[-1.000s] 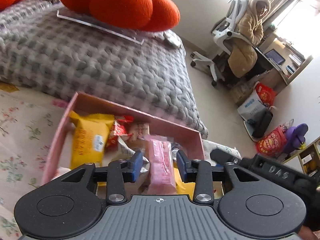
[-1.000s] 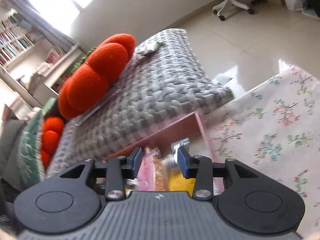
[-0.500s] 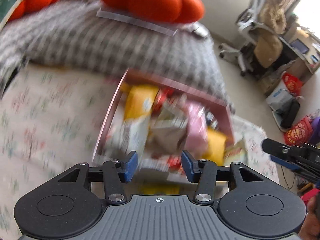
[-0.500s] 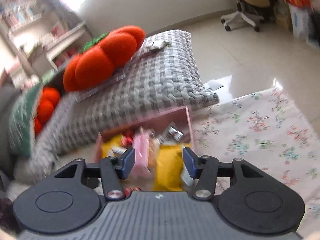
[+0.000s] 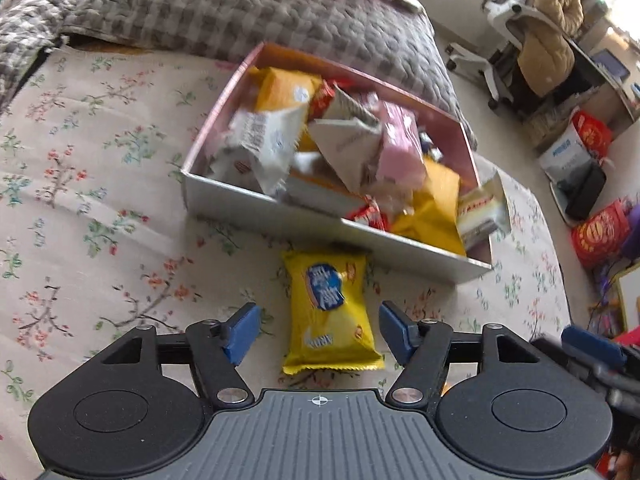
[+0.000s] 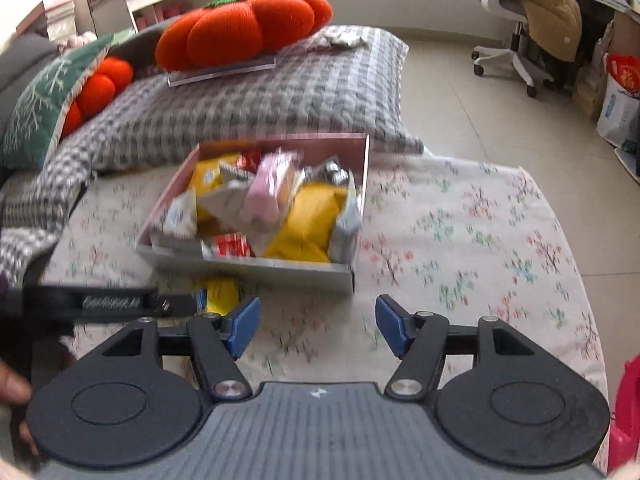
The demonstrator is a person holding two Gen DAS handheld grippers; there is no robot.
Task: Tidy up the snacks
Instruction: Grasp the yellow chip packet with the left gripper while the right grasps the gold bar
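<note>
Most snacks already lie heaped in the pink box (image 5: 208,190) on the floral sheet (image 5: 80,184). One yellow packet (image 5: 330,312) remains outside, flat on the sheet just before the box's near wall. The left hand-held gripper (image 5: 318,330) straddles this packet, jaws opening, pads clear of it. The right hand-held gripper (image 6: 316,330) is opening with nothing between its jaws. Judged nearly complete: the yellow packet awaits boxing.

Left gripper (image 5: 319,330), right gripper (image 6: 318,328) — jaws opening
</note>
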